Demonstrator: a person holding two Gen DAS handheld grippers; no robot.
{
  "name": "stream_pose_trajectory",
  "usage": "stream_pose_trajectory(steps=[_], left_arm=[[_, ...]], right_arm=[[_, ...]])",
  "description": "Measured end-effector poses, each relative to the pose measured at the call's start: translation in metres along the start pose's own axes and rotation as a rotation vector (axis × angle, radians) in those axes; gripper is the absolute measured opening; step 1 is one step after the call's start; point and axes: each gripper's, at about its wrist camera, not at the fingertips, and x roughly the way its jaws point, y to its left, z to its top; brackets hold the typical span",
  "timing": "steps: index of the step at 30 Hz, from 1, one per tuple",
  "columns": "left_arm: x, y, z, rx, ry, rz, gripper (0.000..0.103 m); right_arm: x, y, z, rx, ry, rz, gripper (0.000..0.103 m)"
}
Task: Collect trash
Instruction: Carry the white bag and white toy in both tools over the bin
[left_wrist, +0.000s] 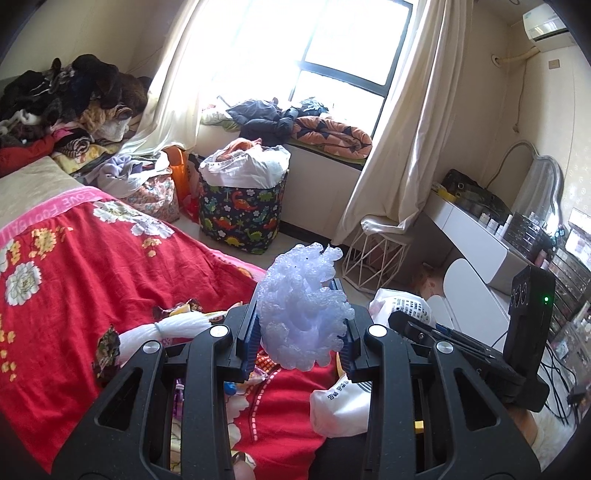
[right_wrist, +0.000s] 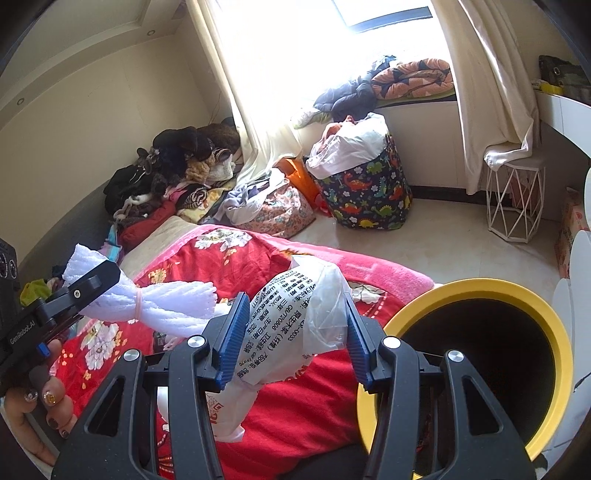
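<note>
In the left wrist view my left gripper (left_wrist: 297, 291) is shut on a white foam net bundle (left_wrist: 303, 325), which bulges up between the blue pads. My right gripper (right_wrist: 295, 299) is shut on a crumpled clear plastic wrapper (right_wrist: 291, 325) with black print, whose tail hangs down over the red blanket. A black bin with a yellow rim (right_wrist: 476, 290) stands just to the right of that gripper, its mouth open. The right wrist view also shows the left gripper (right_wrist: 92, 277) at the far left holding one end of the foam net (right_wrist: 166, 302), which is tied with a rubber band. The wrapper (left_wrist: 402, 306) shows at the right of the left wrist view.
A bed with a red floral blanket (left_wrist: 92, 266) lies under both grippers, with small wrappers (left_wrist: 188, 306) on it. Beyond are a dinosaur-print basket (left_wrist: 240, 210), a white wire stool (left_wrist: 373, 258), a dressing table (left_wrist: 476, 229), piled clothes (left_wrist: 66, 99) and curtains. A hand (right_wrist: 40, 410) holds the left gripper.
</note>
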Motion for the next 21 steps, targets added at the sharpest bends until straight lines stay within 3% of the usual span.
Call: stream_pose_trajectory(steps=[21], left_arm=[[0.019,-0.033,-0.008,0.054,0.042,-0.057,0.027]], right_arm=[[-0.031,-0.046,-0.001,0.046,-0.053,-0.117,0.048]])
